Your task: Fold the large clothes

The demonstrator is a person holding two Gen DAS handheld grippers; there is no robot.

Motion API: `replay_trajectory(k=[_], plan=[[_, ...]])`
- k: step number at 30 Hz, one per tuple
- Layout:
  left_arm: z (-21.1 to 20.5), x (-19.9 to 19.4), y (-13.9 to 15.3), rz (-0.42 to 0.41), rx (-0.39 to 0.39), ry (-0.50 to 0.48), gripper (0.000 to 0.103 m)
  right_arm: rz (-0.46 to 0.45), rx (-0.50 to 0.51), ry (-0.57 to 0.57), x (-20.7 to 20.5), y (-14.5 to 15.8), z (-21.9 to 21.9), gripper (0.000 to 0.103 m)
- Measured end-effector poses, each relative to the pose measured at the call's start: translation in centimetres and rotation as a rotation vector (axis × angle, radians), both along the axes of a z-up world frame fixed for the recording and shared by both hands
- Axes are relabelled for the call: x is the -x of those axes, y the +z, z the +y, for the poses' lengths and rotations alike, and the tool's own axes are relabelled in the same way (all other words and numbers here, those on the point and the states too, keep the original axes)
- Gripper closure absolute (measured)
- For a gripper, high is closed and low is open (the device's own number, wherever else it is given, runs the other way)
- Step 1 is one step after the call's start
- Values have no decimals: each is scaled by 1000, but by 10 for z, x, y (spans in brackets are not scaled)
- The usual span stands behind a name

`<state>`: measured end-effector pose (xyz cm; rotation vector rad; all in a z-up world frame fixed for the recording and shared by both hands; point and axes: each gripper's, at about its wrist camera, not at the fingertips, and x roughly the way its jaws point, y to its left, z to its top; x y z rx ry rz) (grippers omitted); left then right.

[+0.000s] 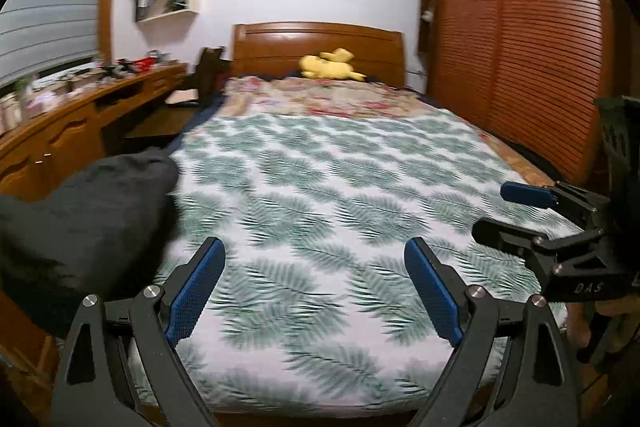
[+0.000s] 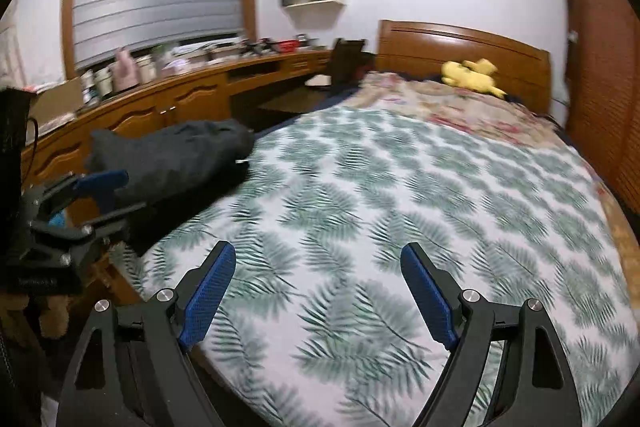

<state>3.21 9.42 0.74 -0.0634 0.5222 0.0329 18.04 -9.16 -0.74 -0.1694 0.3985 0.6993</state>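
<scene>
Dark garment [image 2: 172, 159]: bunched at bed [image 1: 320, 187] left edge, beside wooden surface [image 2: 168, 99]. Leaf-print sheet otherwise bare. Left hand-held gripper [image 1: 316, 291], right hand-held gripper [image 2: 316, 295]: jaws apart, nothing between them.

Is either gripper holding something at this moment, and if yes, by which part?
Nothing is held. The left gripper and the right gripper both have open jaws with only the leaf-print bedspread behind them. The dark garment lies untouched at the bed's edge.

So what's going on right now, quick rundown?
Left gripper and right gripper open, empty. Dark garment bunched at the bed's left edge, not yet held. Nothing in the way.
</scene>
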Motion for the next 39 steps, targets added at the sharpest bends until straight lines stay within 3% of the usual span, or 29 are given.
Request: replay_trajectory(k=[8,13,22,30,39], plan=[[-65,8,17,-27,-8,-103,12,-45,-55,-165,42,9,-60,17],[-89,31,39,-80,-19,-99,12,-90,-119,-240,93,18,-97,17],[-105,74,60,-144,-7,-102,12,-181,-152,-317,165,7,-114,17],[-104,86,58,-148,-6,-90,11,-188,-178,-337,176,-6,-110,17],[-103,90,57,-143,-10,-85,11,-176,-180,-329,155,-8,-103,17]])
